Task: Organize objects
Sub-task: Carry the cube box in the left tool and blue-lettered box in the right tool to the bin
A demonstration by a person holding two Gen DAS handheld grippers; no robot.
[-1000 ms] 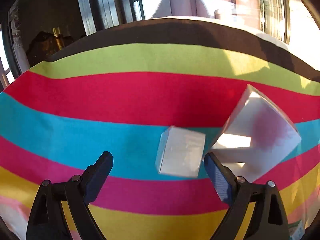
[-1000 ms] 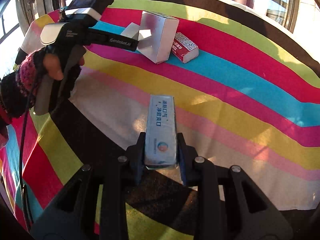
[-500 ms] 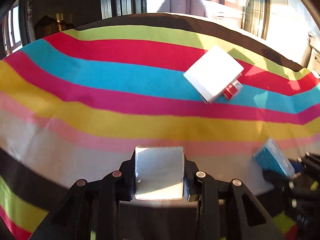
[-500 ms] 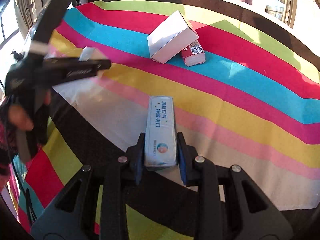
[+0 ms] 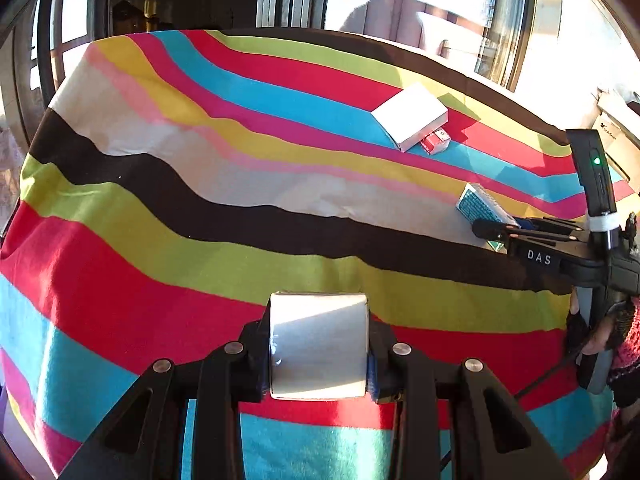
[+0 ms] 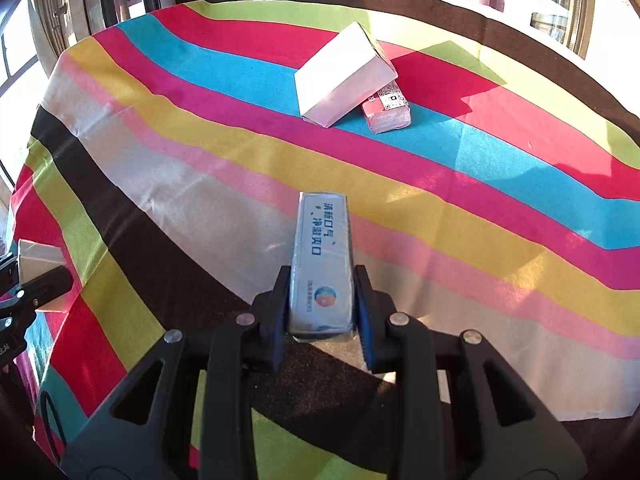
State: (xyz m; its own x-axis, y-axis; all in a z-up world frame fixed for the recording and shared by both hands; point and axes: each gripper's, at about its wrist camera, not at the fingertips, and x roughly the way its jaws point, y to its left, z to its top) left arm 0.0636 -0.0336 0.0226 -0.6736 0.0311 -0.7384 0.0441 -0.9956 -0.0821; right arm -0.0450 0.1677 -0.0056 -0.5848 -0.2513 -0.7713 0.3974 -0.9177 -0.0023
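On the table covered with a striped cloth point(image 6: 460, 200) of many colours, two things lie together near the far side: a white box point(image 6: 340, 76) which leans tilted, its lower edge on the cloth and its other side resting over a small red packet point(image 6: 388, 112) with a square printed code on top. The two are touching, and the red packet shows only partly from under the box. In the right wrist view, the right gripper point(image 6: 320, 304) is closed on a long blue-and-silver packet point(image 6: 322, 260) with blue printed characters; both pads press on its sides near the close end, and the rest of the packet points forward over the pale and black stripes. In the left wrist view, the left gripper point(image 5: 318, 348) is closed on a small white box point(image 5: 318, 344), which sits squarely between the two fingers above the red and green stripes, well apart from the leaning box point(image 5: 410, 116) and the red packet point(image 5: 436, 142). The same view shows the right gripper point(image 5: 500, 232) at the right side with its blue packet point(image 5: 478, 206), and a hand point(image 5: 600, 332) in a dark knitted glove that holds it. Behind the table there are windows point(image 5: 500, 20) with strong sunlight.
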